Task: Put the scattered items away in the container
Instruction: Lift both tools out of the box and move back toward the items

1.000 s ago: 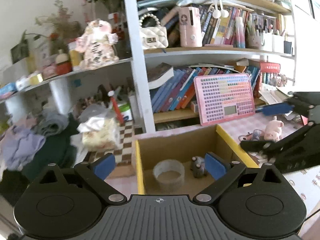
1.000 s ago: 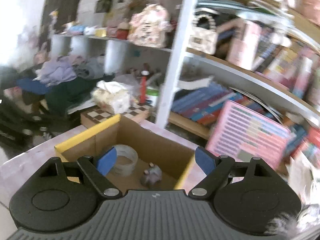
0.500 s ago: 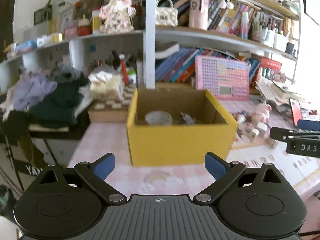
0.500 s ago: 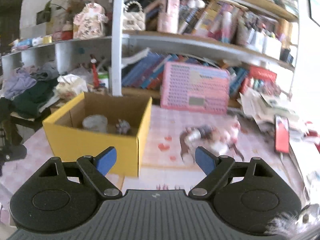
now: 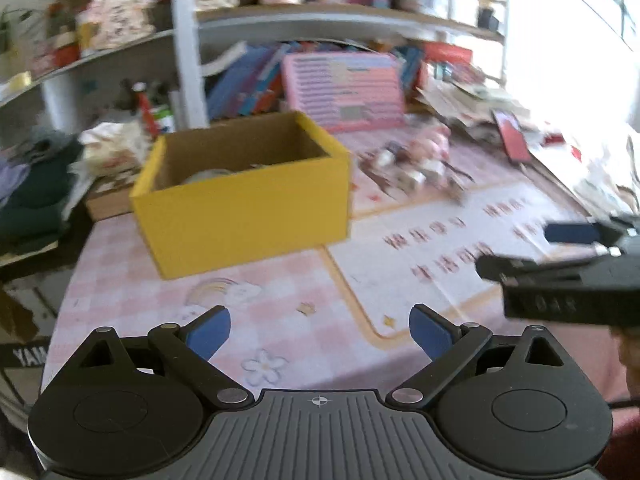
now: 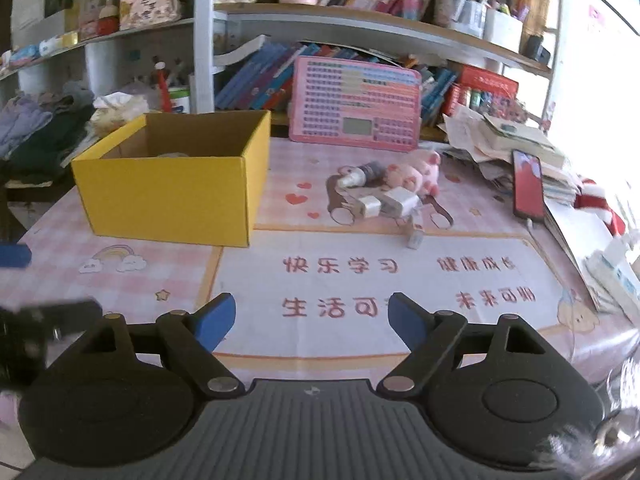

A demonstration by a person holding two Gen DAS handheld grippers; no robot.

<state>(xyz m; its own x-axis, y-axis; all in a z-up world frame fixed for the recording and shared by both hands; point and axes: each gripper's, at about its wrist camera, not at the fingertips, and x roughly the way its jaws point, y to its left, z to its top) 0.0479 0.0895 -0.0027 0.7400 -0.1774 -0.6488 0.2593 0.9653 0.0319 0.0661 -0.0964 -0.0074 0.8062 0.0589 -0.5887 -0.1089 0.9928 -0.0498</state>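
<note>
Facing you is a pink checked mat over the table, with crammed shelves behind it. Your yellow box sits back left on the mat; the scattered items, a pink plush and chargers among them, lie right of it, apart. Paper piles and a phone crowd the right edge. Bare mat lies under both grippers. Your left gripper and right gripper have fingers spread, holding nothing.
</note>
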